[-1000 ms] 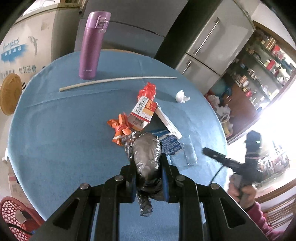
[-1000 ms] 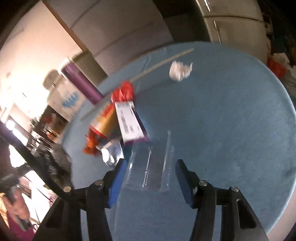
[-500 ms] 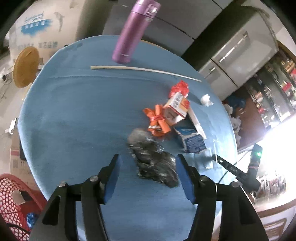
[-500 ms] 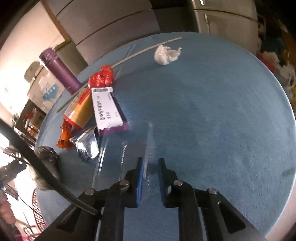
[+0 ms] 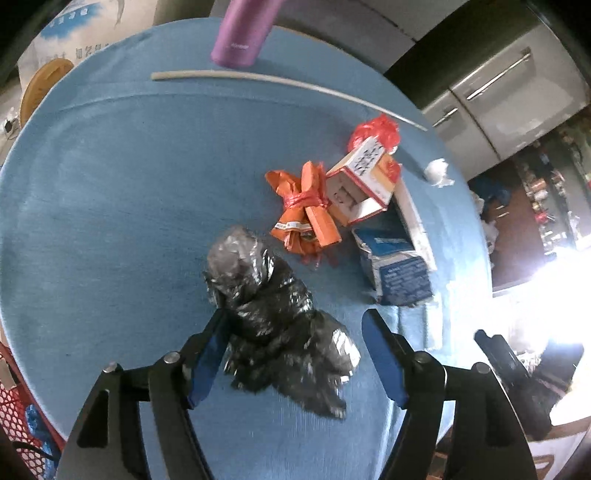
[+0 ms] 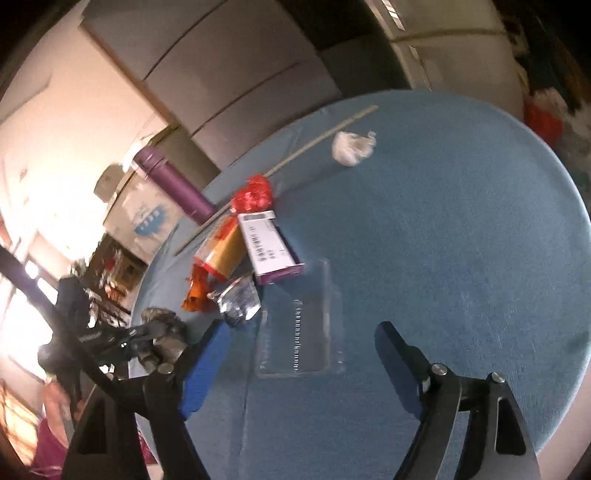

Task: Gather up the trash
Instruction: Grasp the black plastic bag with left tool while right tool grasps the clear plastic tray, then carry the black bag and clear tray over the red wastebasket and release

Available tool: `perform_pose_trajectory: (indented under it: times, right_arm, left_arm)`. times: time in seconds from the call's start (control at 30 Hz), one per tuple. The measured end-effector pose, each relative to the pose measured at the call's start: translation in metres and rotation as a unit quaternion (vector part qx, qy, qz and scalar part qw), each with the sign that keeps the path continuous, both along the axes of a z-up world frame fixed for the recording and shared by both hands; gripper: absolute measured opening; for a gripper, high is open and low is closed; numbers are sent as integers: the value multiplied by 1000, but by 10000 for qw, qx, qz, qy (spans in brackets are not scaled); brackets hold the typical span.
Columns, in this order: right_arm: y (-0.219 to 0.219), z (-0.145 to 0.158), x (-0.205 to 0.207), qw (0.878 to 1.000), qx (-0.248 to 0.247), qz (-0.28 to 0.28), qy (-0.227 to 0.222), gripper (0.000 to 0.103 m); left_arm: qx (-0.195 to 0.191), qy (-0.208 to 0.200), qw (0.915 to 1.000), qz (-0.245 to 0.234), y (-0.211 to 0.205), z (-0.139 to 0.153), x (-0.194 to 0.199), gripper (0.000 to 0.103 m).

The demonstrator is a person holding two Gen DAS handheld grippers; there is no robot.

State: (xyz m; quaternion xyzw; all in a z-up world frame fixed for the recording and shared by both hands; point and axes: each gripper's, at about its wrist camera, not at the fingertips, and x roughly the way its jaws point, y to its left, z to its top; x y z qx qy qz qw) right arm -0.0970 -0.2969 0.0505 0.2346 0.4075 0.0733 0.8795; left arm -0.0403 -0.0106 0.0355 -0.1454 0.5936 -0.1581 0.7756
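Left gripper (image 5: pixel 293 336): jaws wide, just been opening, straddling a crumpled black plastic bag (image 5: pixel 275 317) that lies loose on the blue round table (image 5: pixel 110 192); left blue pad at or almost against the bag's edge, right pad clear of it, nothing clamped. Right gripper (image 6: pixel 301 354): jaws wide, just been opening, standing either side of a clear plastic blister tray (image 6: pixel 301 332) lying flat on the cloth; neither pad touches it. Black bag, in the left wrist view, sits at the near edge of the table at 6 o'clock from the trash cluster. Orange wrapper bundle (image 5: pixel 304 210), tied at the waist with red band, just beyond the bag at 1 o'clock. Open carton, white and orange (image 5: pixel 364 186), touching the bundle at its 3 o'clock side. Red crumpled wrapper (image 5: pixel 375 131) behind the carton at 12 o'clock. Blue and white pouch (image 5: pixel 395 271) at 5 o'clock of the carton, a long white box (image 5: pixel 415 221) leaning along its far side. White crumpled tissue (image 5: pixel 437 172) apart at 3 o'clock. Long pale stick (image 5: pixel 280 82) lying across the far table. Purple flask (image 5: pixel 245 31) upright beyond the stick at 12 o'clock. Red mesh basket (image 5: pixel 16 410) below the table edge at 8 o'clock. Grey cabinets (image 5: pixel 502 85) at 2 o'clock.
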Motion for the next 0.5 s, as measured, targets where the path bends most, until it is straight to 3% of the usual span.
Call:
perform_pose_trajectory:
  times: [0.1, 0.17, 0.27, 0.3, 0.33, 0.5]
  right_arm:
    - [20, 1, 11, 9979, -619, 127, 143, 84]
    - [32, -4, 22, 9932, -1113, 55, 349, 84]
    - [43, -15, 35, 9850, -1609, -56, 621, 80]
    - [44, -19, 35, 9832, -1689, -93, 679, 73]
    - [45, -22, 37, 9823, -1719, -87, 744, 58]
    - [34, -23, 29, 9832, -1645, -253, 753, 57]
  left_arm:
    - [141, -1, 9999, 37, -4, -9, 1, 64]
    - [349, -145, 9993, 37, -6, -10, 0, 42]
    - [313, -145, 9994, 24, -4, -10, -1, 39]
    - [321, -180, 9993, 0, -3, -9, -2, 38]
    - [343, -218, 9992, -28, -2, -7, -4, 38]
    - [426, -524, 9976, -155, 7, 13, -21, 37]
